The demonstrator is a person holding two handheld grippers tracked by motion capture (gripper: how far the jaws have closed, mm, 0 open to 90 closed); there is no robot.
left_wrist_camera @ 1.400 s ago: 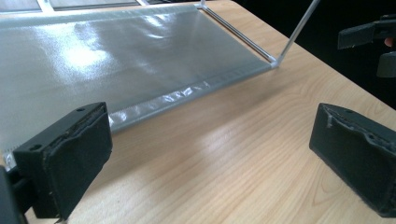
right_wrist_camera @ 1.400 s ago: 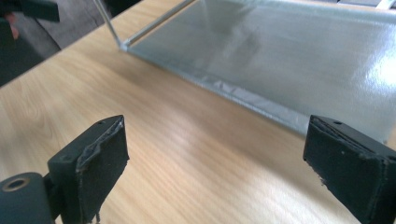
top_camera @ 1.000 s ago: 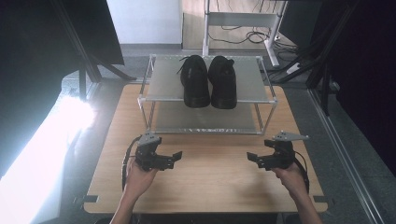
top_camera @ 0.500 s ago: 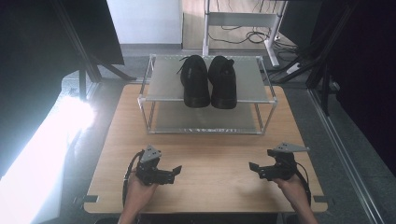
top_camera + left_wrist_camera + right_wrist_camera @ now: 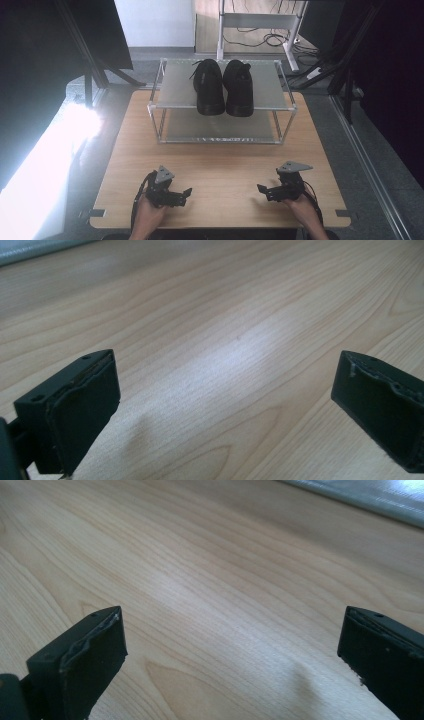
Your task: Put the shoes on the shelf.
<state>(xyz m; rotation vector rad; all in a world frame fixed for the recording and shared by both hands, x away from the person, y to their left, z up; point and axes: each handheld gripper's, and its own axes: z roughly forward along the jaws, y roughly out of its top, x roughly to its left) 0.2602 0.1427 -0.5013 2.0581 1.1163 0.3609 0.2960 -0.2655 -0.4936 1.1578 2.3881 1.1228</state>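
From the high view, we see the shoes (image 5: 223, 86) atop the rack (image 5: 170, 91), with our left gripper (image 5: 186, 194) and right gripper (image 5: 262, 190) well short of the rack. In each gripper view, our fingers (image 5: 80, 407) (image 5: 85, 662) stand apart over bare bench (image 5: 240, 315).

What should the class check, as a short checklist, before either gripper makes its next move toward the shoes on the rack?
1. Left gripper open and holding nothing: ok, jaws stand wide apart over bare wood.
2. Right gripper open and holding nothing: ok, jaws wide apart.
3. Pair of black shoes sitting on the top shelf of the rack, side by side: ok.
4. Path across the table between the grippers and the rack free of other things: ok.
5. Lower shelf free: ok as far as the high view shows.
6. Laces tucked in: cannot tell; one lace seems to trail off the left shoe.
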